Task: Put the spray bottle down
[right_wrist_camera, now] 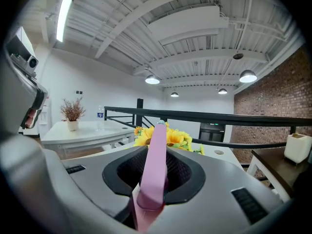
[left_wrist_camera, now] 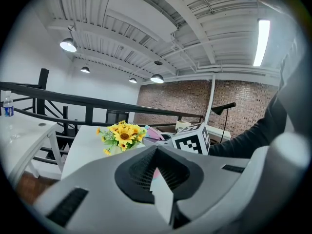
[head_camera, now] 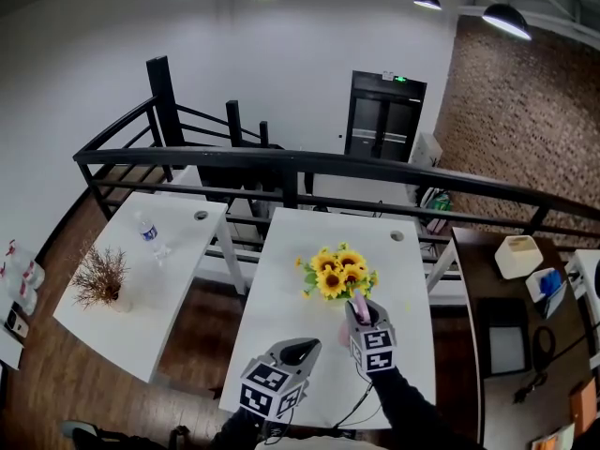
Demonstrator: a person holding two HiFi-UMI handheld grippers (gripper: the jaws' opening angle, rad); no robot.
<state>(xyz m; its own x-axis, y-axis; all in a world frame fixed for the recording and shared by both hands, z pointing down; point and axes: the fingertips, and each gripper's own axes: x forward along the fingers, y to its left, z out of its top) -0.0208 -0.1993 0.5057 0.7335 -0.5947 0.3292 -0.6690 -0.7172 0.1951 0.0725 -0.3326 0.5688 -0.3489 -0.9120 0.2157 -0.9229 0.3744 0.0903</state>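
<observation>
A slim pink spray bottle (head_camera: 360, 306) stands upright between the jaws of my right gripper (head_camera: 361, 317), which is shut on it over the near right part of the white table (head_camera: 281, 251). In the right gripper view the spray bottle (right_wrist_camera: 156, 165) rises through the middle of the right gripper (right_wrist_camera: 156, 152). A bunch of sunflowers (head_camera: 337, 272) sits on the table just beyond it. My left gripper (head_camera: 302, 350) hangs near the table's front edge, left of the right one. In its own view the left gripper (left_wrist_camera: 156, 150) has its jaws together with nothing held.
A second white table (head_camera: 178, 270) at the left carries a dried plant in a pot (head_camera: 101, 279) and a water bottle (head_camera: 150, 232). A black railing (head_camera: 281, 162) runs behind both tables. A dark desk at the right holds a white box (head_camera: 518, 256).
</observation>
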